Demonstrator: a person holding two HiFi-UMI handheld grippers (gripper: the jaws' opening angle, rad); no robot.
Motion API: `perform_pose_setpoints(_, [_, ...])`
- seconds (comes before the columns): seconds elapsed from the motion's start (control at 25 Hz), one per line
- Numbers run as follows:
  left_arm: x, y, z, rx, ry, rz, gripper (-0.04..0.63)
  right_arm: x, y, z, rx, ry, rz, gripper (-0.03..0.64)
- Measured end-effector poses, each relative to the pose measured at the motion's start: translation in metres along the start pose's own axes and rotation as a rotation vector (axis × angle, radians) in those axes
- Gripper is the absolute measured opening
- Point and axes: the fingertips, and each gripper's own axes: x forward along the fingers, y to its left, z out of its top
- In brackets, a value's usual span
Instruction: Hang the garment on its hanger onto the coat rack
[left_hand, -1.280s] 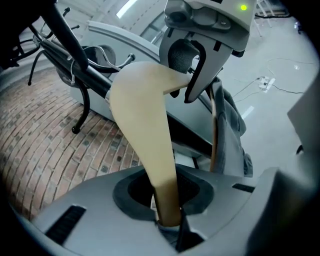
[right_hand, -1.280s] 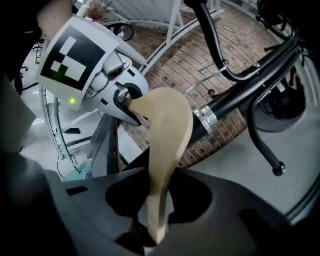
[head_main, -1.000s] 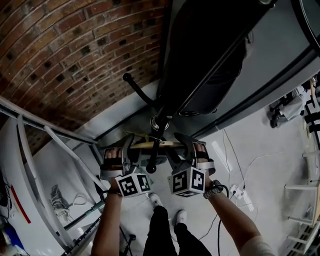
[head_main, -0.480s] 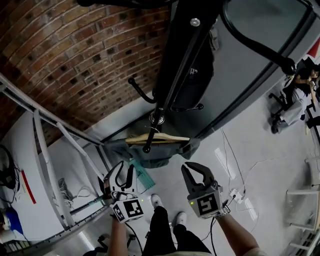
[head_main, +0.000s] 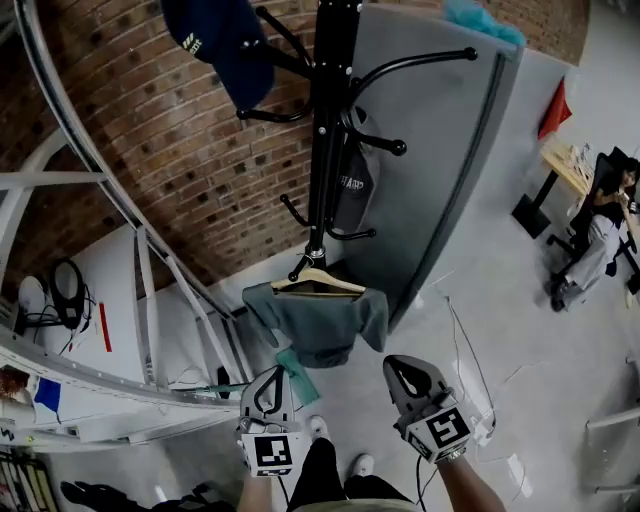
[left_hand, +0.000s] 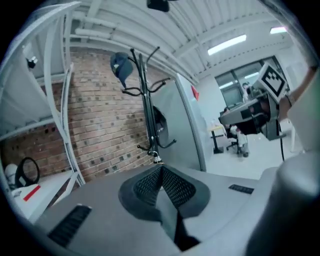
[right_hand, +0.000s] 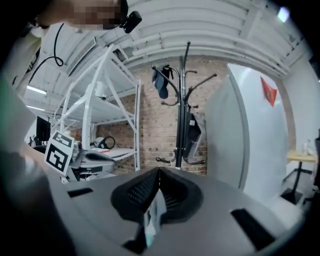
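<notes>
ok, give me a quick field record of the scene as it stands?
garment: grey-green, on wooden hanger
hanger: hooked on a low peg of the coat rack
left hand-held gripper: jaws just closed, shut, empty, clear of garment
right hand-held gripper: jaws just closed, shut, empty, clear of garment
also on rack: dark cap, dark bag
task: looks done

Garment (head_main: 320, 328) on hanger (head_main: 318, 284), low on coat rack (head_main: 331, 130)

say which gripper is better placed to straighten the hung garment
Left, narrowly: the left gripper sits nearer below the garment than the right gripper. Both are shut, empty and clear of it.
</notes>
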Motion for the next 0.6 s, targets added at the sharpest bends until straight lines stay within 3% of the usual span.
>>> perform_pose_setpoints(0.08, [-0.026,-0.006,0.018,-0.092,-0.017,0.019,0.005,-0.026,0.01,0.018,-0.012,-0.068,0.018,0.021])
perform_pose_setpoints(0.16, [-0.048,-0.011,0.04,-0.124,-0.051,0.036,0.005,-0.052,0.02,0.036,-0.012,-0.16,0.034,0.021])
perform_pose_setpoints(0.44, [-0.128,-0.034,0.117,-0.108,-0.21,0.023,0.005,-0.124,0.052,0.094,-0.075,-0.307,0.083,0.021])
perform_pose_setpoints(0.6, [-0.173,-0.045,0.113,-0.117,-0.182,0.033,0.005,-0.155,0.055,0.108,-0.151,-0.307,0.08,0.021])
